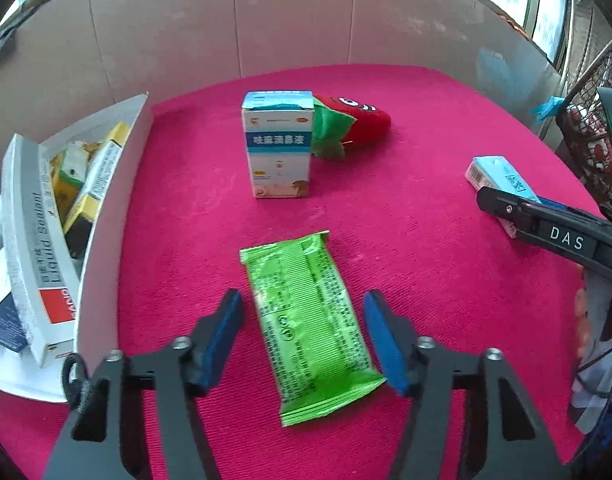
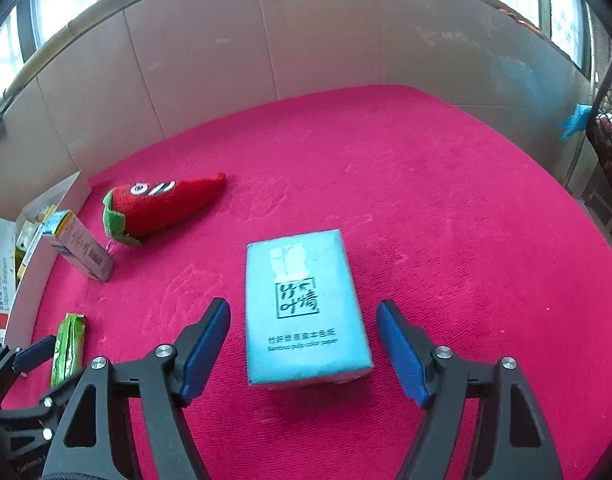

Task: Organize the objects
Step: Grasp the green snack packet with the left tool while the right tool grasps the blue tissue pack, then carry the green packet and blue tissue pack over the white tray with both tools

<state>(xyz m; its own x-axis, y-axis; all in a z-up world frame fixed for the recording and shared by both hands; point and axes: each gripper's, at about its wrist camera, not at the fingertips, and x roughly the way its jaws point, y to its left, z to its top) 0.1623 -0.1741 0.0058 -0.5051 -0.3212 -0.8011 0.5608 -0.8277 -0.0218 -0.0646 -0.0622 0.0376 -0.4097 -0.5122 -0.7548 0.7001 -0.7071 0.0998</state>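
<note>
Two tools straddle targets unclenched: left tool [image 1: 302, 336] around the green packet [image 1: 309, 328], right tool [image 2: 304, 350] around the blue tissue pack [image 2: 306, 308]; next, clench, carry toward the nine-o'clock box [image 1: 106, 208].

Both wrist views close, angled down; share red cloth [image 1: 385, 220].

On the table cloth [image 1: 385, 220] the snack packet [image 1: 309, 320] lies near, in the middle. Far behind it stands the medicine box [image 1: 277, 148], with the plush toy [image 1: 353, 120] just behind its right side. The open carton [image 1: 106, 208] with small boxes inside is left. The tissue pack [image 2: 304, 308] lies right.
</note>
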